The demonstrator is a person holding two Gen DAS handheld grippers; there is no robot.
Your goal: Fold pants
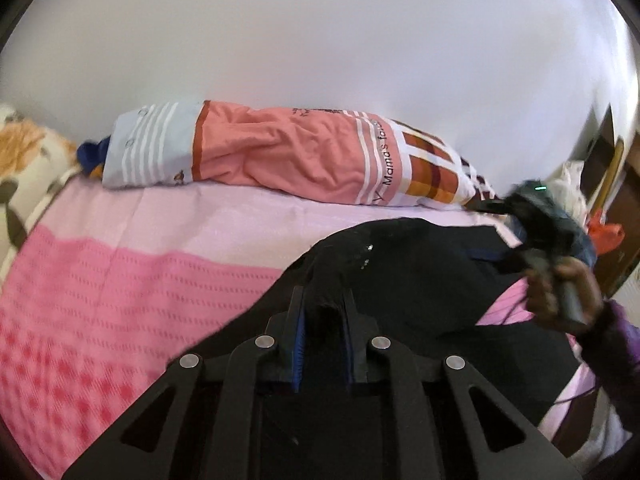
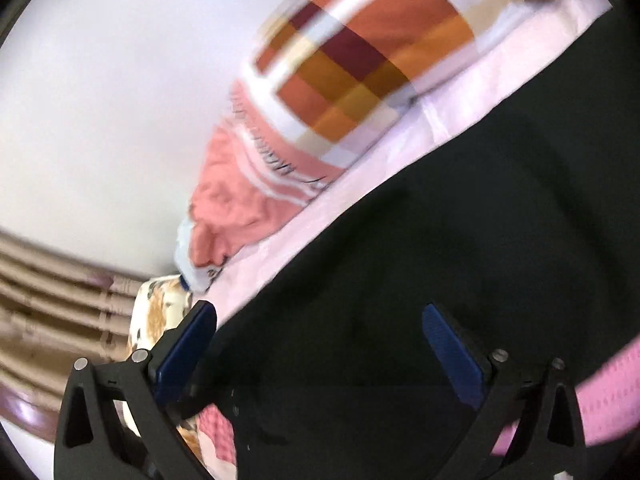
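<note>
Currently the left gripper (image 1: 322, 312) sits at lower centre of the left wrist view, jaws nearly together and clamped on a raised fold of the black pants (image 1: 400, 264). Cloth bunches between the blue pads (image 1: 300, 340) and rises in a small peak just above the fingertips. From there the pants spread toward the right and lower right of the frame, lying on the pink bedspread (image 1: 120, 280).

At right edge of the same view, a hand (image 1: 568, 292) with a purple sleeve (image 1: 616, 344) holds the other tool; it is blurred. A small green light (image 1: 541, 188) shows on top of that tool.

Along the far side of the bed, against the white wall (image 1: 320, 40), lies a long pillow (image 1: 280, 152) in salmon, pale blue stripes and an orange check. A floral cushion (image 1: 24, 168) sits at the left edge.

Right wrist view: frame is tilted and motion-blurred. Right gripper (image 2: 320, 344) stands at lower centre with jaws wide apart, nothing pressed between the blue pads (image 2: 456, 356). Pants (image 2: 440, 240) fill the lower right half beneath and beyond the fingers. Same pillow (image 2: 340, 80) crosses the upper middle.
</note>
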